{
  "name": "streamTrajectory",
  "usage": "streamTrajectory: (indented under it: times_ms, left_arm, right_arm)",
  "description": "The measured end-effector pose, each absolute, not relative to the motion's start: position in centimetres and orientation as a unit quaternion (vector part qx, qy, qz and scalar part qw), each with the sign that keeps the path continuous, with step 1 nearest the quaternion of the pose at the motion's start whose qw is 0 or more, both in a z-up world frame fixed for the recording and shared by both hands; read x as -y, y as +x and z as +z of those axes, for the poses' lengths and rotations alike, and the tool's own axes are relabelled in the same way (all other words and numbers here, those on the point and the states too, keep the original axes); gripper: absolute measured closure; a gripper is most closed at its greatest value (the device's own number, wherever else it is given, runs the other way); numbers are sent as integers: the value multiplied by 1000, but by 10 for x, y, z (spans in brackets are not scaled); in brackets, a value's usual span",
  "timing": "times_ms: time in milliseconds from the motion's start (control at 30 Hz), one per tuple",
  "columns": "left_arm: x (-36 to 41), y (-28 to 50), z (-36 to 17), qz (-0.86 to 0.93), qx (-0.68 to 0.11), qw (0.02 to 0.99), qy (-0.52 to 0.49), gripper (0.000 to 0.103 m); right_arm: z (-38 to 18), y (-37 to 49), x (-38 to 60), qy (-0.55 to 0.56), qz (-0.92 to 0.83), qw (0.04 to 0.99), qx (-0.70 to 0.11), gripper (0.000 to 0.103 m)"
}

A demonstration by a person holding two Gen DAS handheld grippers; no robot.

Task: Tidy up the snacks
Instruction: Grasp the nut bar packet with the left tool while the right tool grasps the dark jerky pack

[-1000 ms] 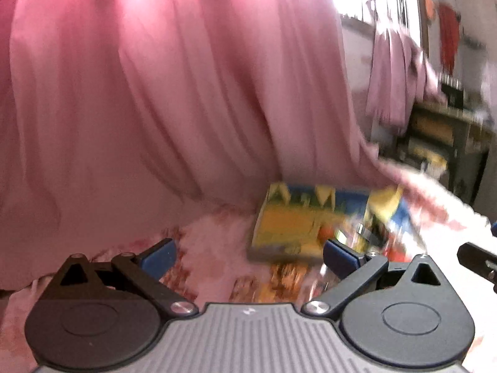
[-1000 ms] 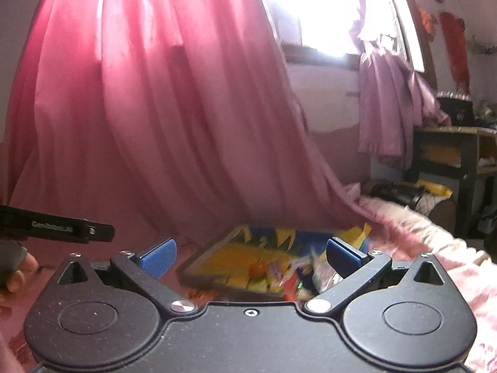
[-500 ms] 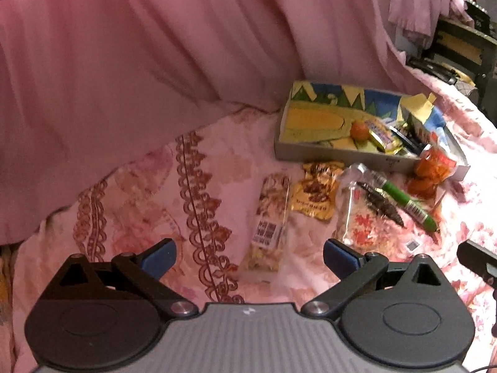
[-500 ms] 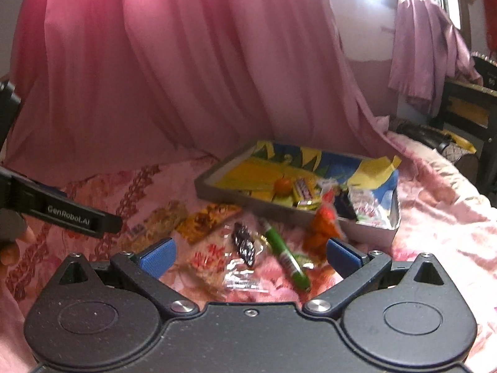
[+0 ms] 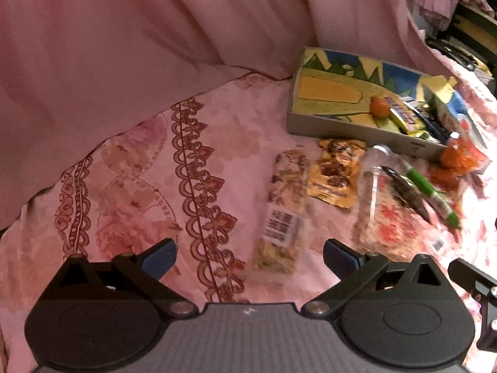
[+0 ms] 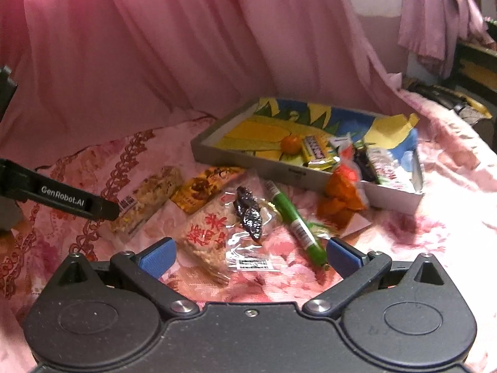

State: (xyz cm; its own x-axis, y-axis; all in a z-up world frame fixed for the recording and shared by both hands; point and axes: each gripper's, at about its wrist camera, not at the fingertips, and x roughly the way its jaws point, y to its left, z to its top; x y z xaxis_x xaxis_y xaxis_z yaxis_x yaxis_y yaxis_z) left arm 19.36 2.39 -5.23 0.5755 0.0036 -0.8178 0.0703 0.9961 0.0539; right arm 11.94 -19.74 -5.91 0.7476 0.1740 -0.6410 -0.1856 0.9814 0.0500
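On the pink patterned bedspread, both cameras now look down on the snacks, where a second ago they showed mostly the pink curtain and only the tray's near edge — so the grippers have tipped down toward the work, and picking looks about to begin, though nothing is lifted yet.

Going left to right across the loose row in front of the tray: a long cereal bar with a barcode label, a yellow-brown packet, a clear rice-cracker pack printed with red characters I cannot read, a dark dried-fruit packet, a green tube, then orange wrapped sweets against the tray's front wall. The grey tray, lined with a yellow-and-blue picture, already holds a small orange fruit and several wrappers at its right end.

The left gripper is spread wide and empty above the cereal bar; the right gripper is likewise released, hanging over the cracker pack. "GenRobot.AI" reads on the left gripper's side, seen from the right wrist view.
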Motion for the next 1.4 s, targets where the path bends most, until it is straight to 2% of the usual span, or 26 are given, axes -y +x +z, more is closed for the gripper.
streamTrajectory:
  times_ms: [233, 467, 567, 733, 800, 867, 933, 1000, 1400]
  left_arm:
    - [-28, 223, -70, -38, -471, 879, 60, 0]
    - [-18, 234, -78, -80, -467, 878, 71, 1]
    - [-18, 238, -80, -90, -468, 877, 61, 7]
    - [-22, 244, -88, -100, -486, 867, 35, 31]
    - [-24, 244, -90, -102, -490, 865, 28, 38]
    - [-24, 243, -90, -109, -488, 866, 28, 45]
    - [-21, 241, -90, -121, -488, 864, 31, 60]
    - [-18, 239, -90, -125, -488, 863, 37, 61]
    - [-11, 225, -87, -156, -510, 845, -22, 62]
  right_arm:
    - [-76, 157, 193, 10, 108, 927, -360, 1]
    - [-91, 184, 191, 24, 105, 920, -377, 15]
    - [-97, 191, 190, 26, 103, 918, -383, 19]
    - [-104, 198, 191, 40, 99, 916, -386, 30]
    - [-104, 198, 191, 53, 100, 916, -385, 40]
    - [-104, 198, 190, 53, 104, 916, -385, 44]
    - [-104, 197, 189, 56, 103, 916, -385, 46]
    - [-103, 197, 190, 61, 99, 915, -387, 51]
    - [-94, 179, 172, 15, 99, 910, -402, 57]
